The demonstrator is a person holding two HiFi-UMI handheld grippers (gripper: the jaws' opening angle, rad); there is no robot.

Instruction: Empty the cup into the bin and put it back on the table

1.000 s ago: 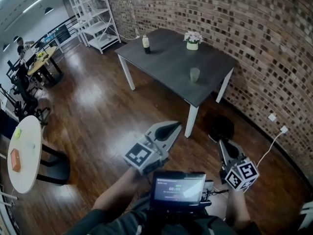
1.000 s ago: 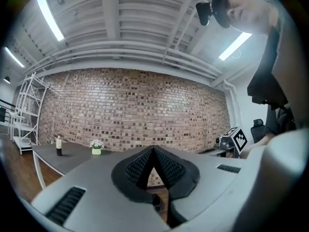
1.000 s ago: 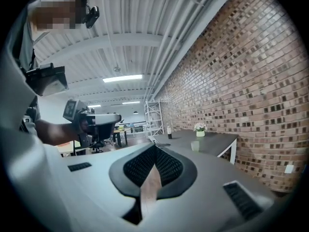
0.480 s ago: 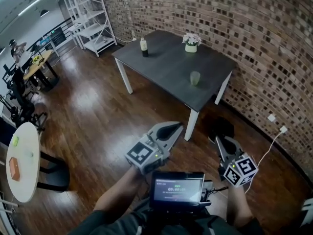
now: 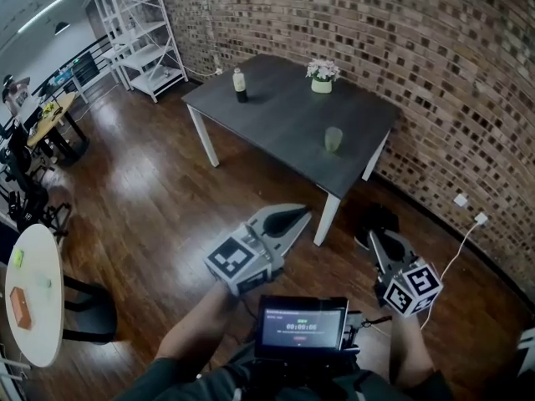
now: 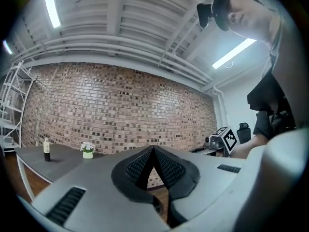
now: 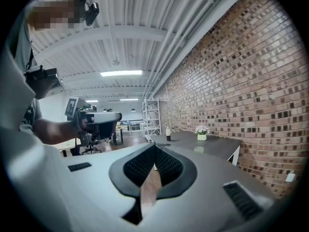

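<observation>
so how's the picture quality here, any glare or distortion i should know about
Head view: the fisheye lens bows the brick wall, with pale glare on the wooden floor. Left gripper view: dark round vignette, ceiling light blown out. Right gripper view: same vignette, and the wall curves too.

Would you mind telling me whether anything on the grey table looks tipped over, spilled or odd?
Nothing stands out: the cup, bottle and flower pot stand upright and apart on the table, with no visible spill.

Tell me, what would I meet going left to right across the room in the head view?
Round white table → metal shelves → bottle → cup → wall socket.
</observation>
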